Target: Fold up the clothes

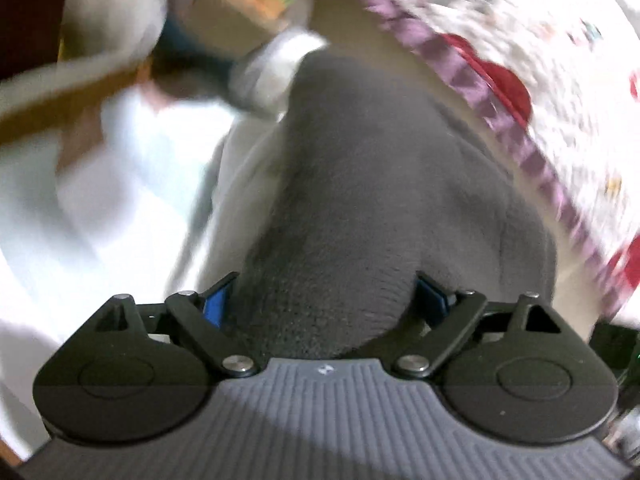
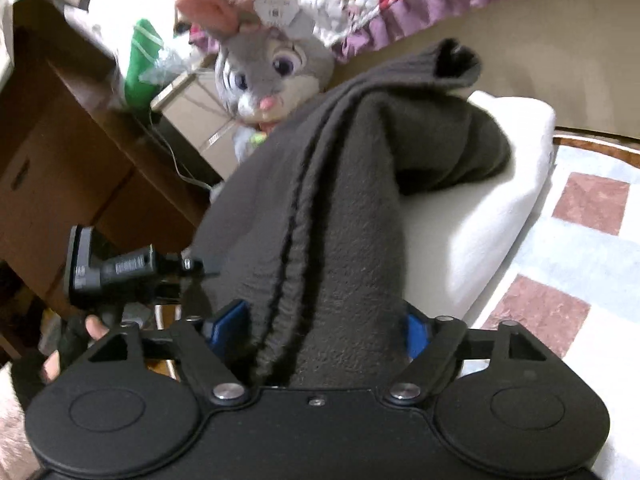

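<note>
A dark grey fleece garment (image 1: 360, 160) fills the middle of the left wrist view and runs back between the blue pads (image 1: 216, 306) of my left gripper (image 1: 326, 288). Those jaws stand wide apart, and the cloth lies loosely between them. In the right wrist view the same garment (image 2: 352, 200) is bunched lengthwise with a seam on top. It droops over a white folded cloth (image 2: 480, 220). My right gripper (image 2: 320, 320) is spread wide around the garment's near end, its pads (image 2: 224, 326) beside the fabric, not pinching it.
A grey plush rabbit (image 2: 264, 76) sits behind the garment, beside cardboard boxes (image 2: 60, 180). A quilt with a purple frill (image 1: 520, 152) lies to the right. A checked blanket (image 2: 580, 240) covers the surface at right. At the left edge a hand (image 2: 92, 328) holds a black tool (image 2: 120, 268).
</note>
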Demonstrator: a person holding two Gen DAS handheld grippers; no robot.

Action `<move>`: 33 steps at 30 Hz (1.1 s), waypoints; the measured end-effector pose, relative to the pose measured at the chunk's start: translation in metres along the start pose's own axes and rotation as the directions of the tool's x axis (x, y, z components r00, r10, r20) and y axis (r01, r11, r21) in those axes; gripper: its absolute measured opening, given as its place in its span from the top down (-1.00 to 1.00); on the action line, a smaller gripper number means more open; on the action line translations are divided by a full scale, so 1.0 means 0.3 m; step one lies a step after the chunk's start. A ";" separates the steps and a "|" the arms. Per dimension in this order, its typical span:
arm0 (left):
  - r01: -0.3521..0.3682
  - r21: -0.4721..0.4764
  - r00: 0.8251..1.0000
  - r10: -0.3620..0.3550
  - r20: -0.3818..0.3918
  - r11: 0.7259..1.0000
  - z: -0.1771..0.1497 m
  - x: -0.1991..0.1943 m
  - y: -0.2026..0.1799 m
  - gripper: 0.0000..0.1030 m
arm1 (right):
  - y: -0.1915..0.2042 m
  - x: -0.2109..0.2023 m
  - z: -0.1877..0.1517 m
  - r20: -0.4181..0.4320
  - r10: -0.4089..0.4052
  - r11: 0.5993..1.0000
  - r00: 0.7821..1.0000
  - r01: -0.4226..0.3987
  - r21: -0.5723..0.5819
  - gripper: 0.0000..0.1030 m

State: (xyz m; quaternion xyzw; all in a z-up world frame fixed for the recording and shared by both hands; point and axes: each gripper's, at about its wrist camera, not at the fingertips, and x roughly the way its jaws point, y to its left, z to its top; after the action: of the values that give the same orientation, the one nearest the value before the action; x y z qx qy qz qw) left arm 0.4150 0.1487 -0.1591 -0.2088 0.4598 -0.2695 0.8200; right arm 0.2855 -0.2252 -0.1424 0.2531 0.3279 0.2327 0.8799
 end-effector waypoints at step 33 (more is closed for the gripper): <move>-0.319 0.033 0.902 0.293 0.317 0.947 -0.133 -0.197 -0.012 -0.56 | -0.207 0.070 0.148 0.084 0.053 0.893 0.995 -0.085 0.441 -0.55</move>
State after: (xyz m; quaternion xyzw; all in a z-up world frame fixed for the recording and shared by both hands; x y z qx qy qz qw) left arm 0.3538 0.1795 -0.1386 -0.1387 0.3415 -0.1208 0.9217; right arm 0.3458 -0.2735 -0.1599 0.4666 0.3323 0.1736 0.8011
